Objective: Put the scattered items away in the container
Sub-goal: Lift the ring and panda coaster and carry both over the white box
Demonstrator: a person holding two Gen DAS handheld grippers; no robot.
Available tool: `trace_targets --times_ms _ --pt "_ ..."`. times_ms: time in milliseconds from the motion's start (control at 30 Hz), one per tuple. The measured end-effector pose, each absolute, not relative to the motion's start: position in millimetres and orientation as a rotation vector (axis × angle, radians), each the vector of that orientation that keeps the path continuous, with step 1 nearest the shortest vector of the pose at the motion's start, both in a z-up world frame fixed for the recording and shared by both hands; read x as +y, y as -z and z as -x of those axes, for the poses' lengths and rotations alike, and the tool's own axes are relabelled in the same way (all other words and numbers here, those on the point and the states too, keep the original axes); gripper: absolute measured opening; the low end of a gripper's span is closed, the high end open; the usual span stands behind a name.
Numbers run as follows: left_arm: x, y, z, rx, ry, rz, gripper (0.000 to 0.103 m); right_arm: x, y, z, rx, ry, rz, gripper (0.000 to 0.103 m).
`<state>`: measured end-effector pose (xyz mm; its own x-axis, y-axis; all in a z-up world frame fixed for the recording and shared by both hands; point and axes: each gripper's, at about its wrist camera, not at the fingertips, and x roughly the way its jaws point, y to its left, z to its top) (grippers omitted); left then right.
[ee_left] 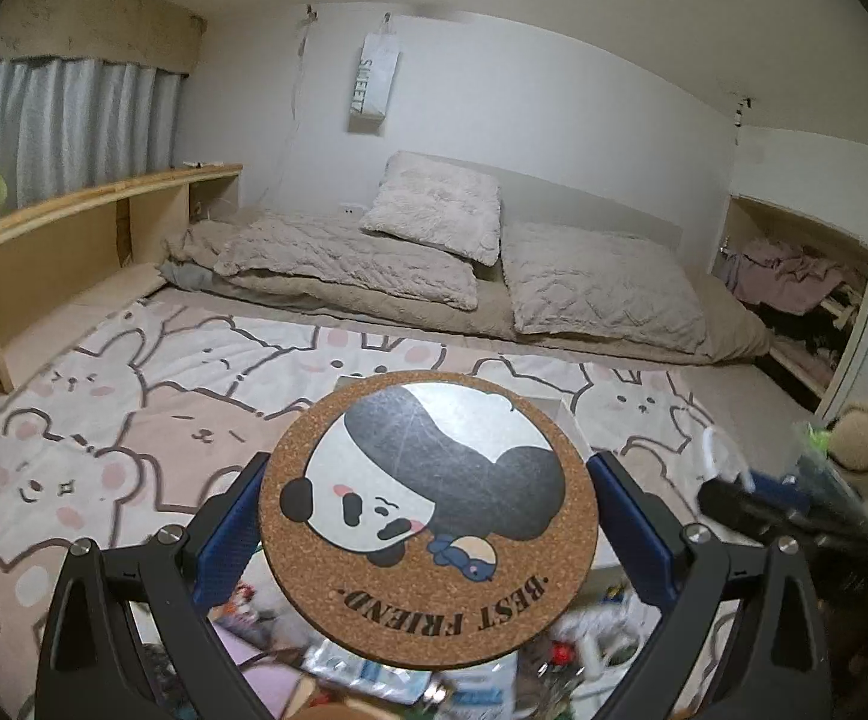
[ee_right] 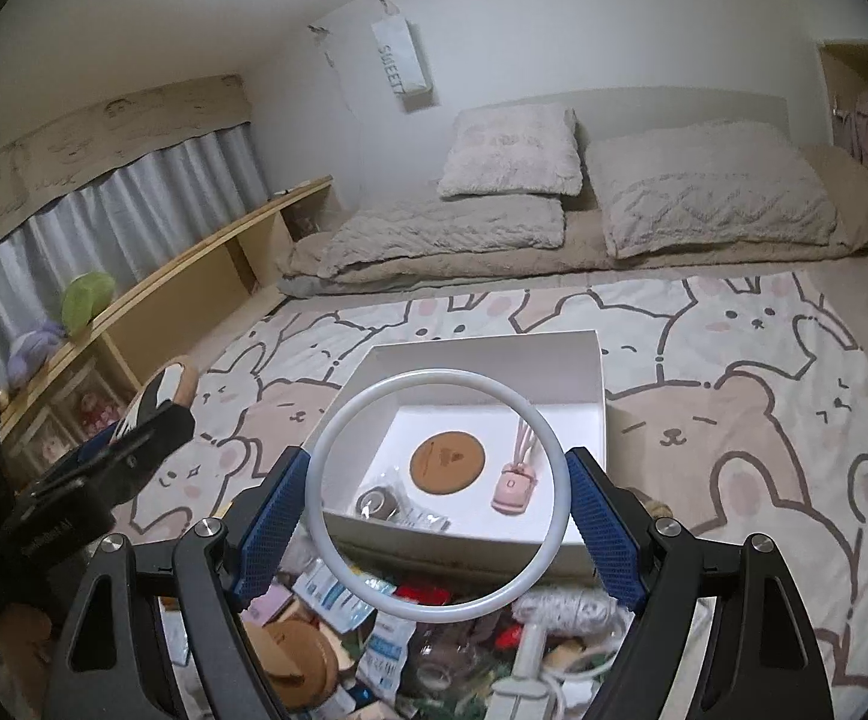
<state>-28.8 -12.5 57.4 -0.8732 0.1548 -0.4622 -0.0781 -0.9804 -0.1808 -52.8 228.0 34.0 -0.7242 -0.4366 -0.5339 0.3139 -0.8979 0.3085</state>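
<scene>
Left gripper [ee_left: 428, 516]: blue pads clamp a round cork coaster [ee_left: 428, 516] by its rim at 9 and 3 o'clock; panda print and "BEST FRIEND" face up.
Right gripper [ee_right: 440, 504]: fingers [ee_right: 272, 522] pinch a white ring [ee_right: 338, 420] across its width, pads touching its outer edge at 9 and 3 o'clock.
White box [ee_right: 584, 372]: on the animal-print blanket [ee_right: 734, 420], at 12 o'clock beyond the ring.
Box contents: a plain cork coaster [ee_right: 447, 461], a pink gadget [ee_right: 512, 487] at its 3 o'clock, a wrapped roll [ee_right: 377, 501] at its 8 o'clock.
Scattered pile [ee_right: 374, 630]: below both grippers, at 6 o'clock.
</scene>
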Motion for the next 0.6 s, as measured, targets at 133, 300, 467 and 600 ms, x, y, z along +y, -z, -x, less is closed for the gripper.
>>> trace_targets --times_ms 133,300,467,600 --pt "-4 -58 50 -0.244 -2.91 0.73 0.101 223 -27 82 -0.24 2.562 -0.921 0.085" --pt "-12 -37 74 -0.243 -2.934 0.776 0.101 211 -11 116 -0.16 2.554 -1.017 0.085" --pt "-32 -8 95 -0.281 -2.943 0.875 0.101 196 12 155 -0.145 2.513 -1.161 0.085" --pt "-39 7 102 -0.271 -2.963 0.906 0.101 181 33 184 -0.175 2.474 -1.282 0.085"
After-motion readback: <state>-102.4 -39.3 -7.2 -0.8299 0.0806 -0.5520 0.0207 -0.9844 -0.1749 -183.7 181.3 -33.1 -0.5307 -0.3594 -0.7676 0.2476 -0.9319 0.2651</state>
